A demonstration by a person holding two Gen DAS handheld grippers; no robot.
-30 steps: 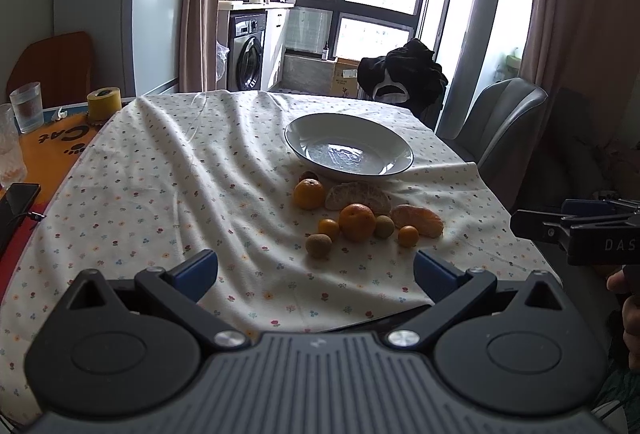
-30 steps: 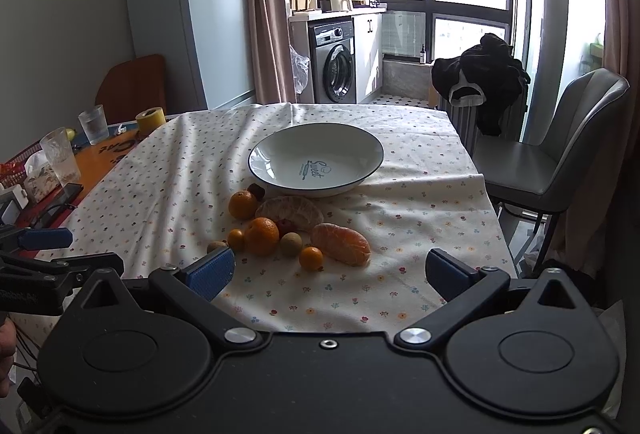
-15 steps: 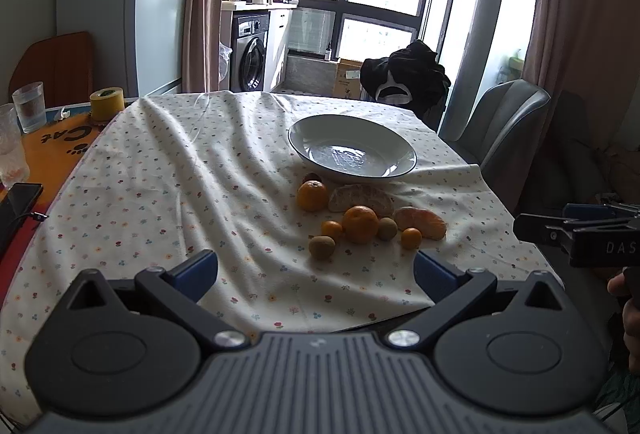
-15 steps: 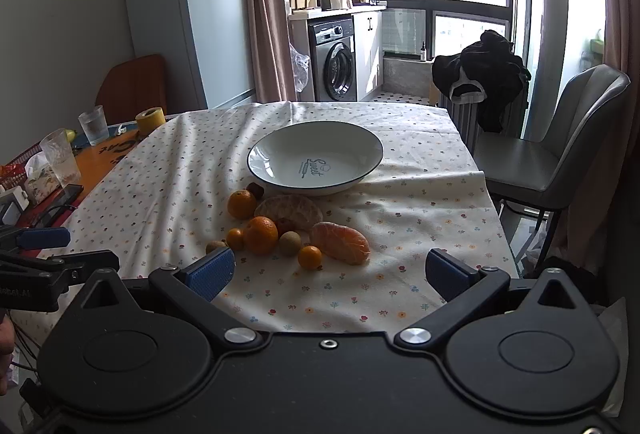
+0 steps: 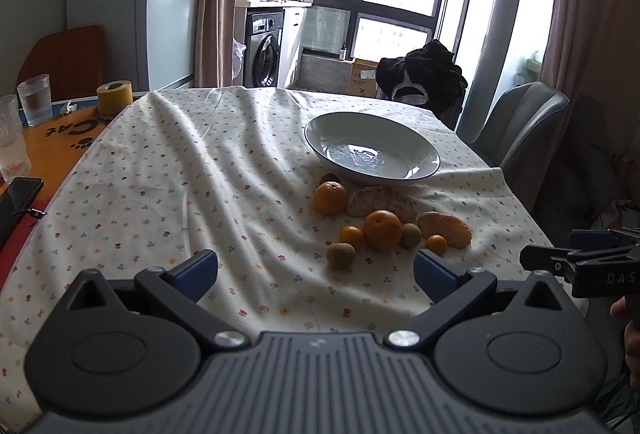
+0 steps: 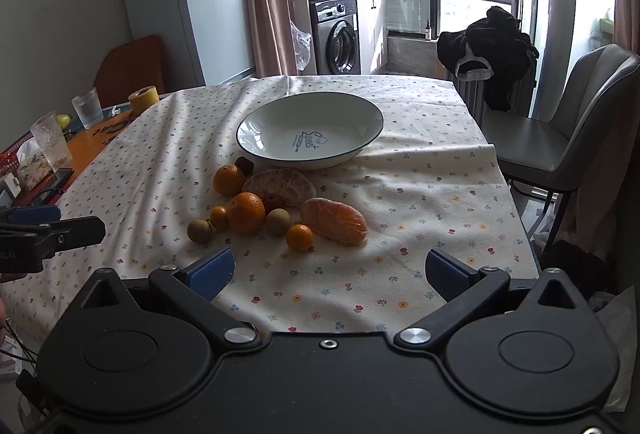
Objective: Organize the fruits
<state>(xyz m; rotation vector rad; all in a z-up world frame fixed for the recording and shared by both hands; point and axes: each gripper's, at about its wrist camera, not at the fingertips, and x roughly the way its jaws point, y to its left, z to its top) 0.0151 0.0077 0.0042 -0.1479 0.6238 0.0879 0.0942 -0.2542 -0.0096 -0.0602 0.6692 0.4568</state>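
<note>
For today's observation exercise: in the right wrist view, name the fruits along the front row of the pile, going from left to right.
Small brown-green fruit → small orange → large orange → second brown-green fruit → small orange nearest the camera → peeled orange.

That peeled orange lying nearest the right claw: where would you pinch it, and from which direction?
I'd grip the peeled orange across its narrow middle, coming down from above with the right gripper, whose jaws stand open. It lies long and low on the tablecloth, and a small kumquat crowds its left end, so the ends look awkward. It looks soft, so squeeze lightly.
</note>
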